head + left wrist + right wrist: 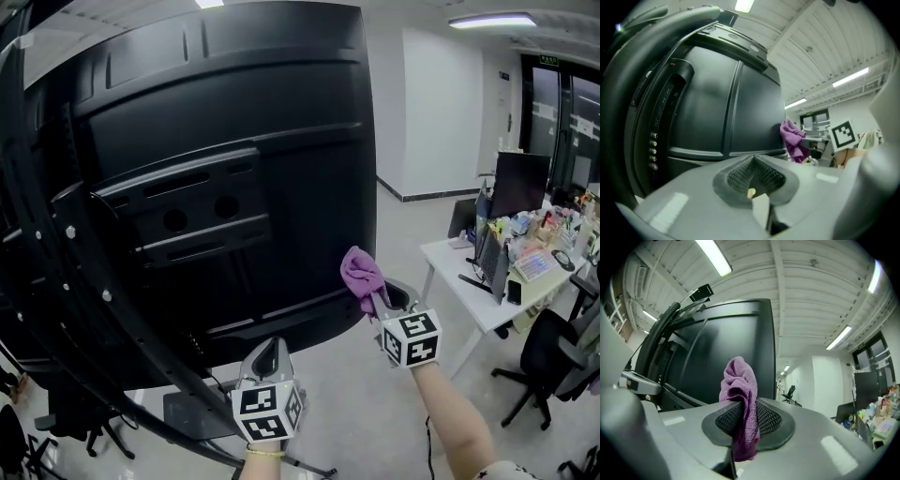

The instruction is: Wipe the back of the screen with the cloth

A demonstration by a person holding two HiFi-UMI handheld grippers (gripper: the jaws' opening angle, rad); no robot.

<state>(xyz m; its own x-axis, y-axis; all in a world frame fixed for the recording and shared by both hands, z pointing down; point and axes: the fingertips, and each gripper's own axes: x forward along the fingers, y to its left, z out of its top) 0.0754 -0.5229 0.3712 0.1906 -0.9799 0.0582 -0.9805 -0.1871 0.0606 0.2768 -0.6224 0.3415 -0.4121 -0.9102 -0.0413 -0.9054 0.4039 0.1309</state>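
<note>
Where the cloth sits, head view: the purple cloth (362, 275) is bunched against the lower right corner of the black screen back (216, 187); contact with the panel cannot be told from here.
Right gripper, head view: the right gripper (377, 298) points up at that corner, the cloth sticking out of its tip and its marker cube (412, 338) below the jaws.
Left gripper, head view: the left gripper (272, 349) points up just under the screen's bottom edge, to the left of the right one and apart from the cloth.
Surroundings, head view: black stand arms (84, 300) cross the screen's left side; at the right stand a cluttered white desk (469, 281), a dark monitor (521, 184) and an office chair (548, 356).
Jaws, left gripper view: the two pads are pressed together with nothing between them.
Scene, left gripper view: the screen back fills the left half, with a column of sockets (653, 151) down its edge; the cloth hangs at the screen's right edge.
Jaws, right gripper view: clenched on the cloth, which bulges in a wad above the pads while a tail hangs below them.
Scene, right gripper view: the screen back rises directly behind the wad, under a ceiling strip light (712, 258).
</note>
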